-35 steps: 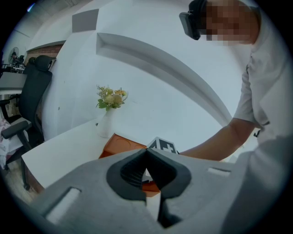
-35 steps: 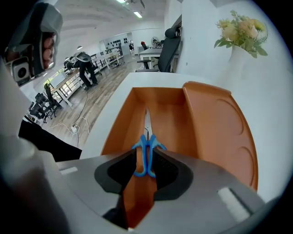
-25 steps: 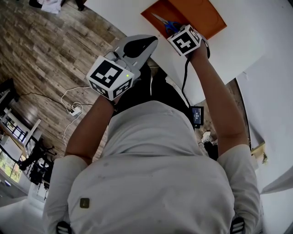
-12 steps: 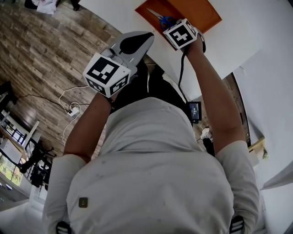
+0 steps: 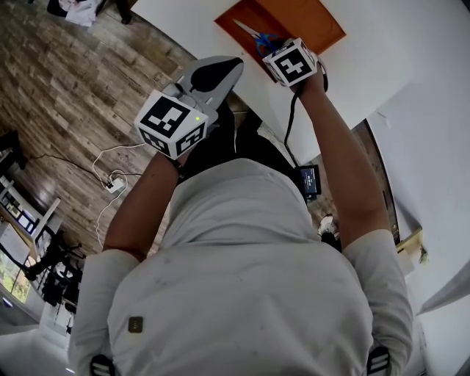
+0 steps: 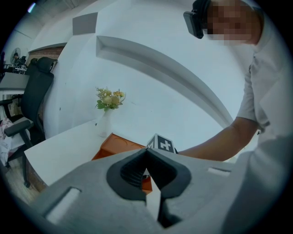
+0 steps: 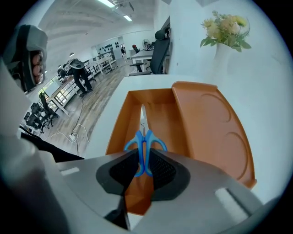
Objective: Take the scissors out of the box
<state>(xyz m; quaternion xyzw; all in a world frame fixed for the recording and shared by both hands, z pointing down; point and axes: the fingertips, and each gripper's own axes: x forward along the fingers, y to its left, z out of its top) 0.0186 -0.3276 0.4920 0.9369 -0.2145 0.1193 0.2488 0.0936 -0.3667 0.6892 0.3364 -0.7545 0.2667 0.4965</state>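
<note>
Blue-handled scissors (image 7: 144, 137) lie in the narrow left compartment of the orange box (image 7: 201, 119), blades pointing away. My right gripper (image 7: 144, 157) points steeply down into that compartment. Its jaws have just been closing, and the pads now press on the scissors' handles from both sides. In the head view the scissors (image 5: 257, 35) poke out beyond the right gripper (image 5: 275, 45) over the box (image 5: 308, 18). My left gripper (image 5: 224, 70) hangs shut and empty off the table's near edge. In the left gripper view its tips (image 6: 147, 153) meet, with the box (image 6: 114, 144) beyond.
The box rests on a white table (image 5: 382, 66). A white vase of flowers (image 7: 226, 41) stands behind it. Wood floor with cables (image 5: 110, 176) lies to the left of the table. An office chair (image 6: 34, 91) stands by the table's far end.
The right gripper has stayed over the near end of the box at the scissors' handles. The left gripper has kept its place. The head view has shifted a little.
</note>
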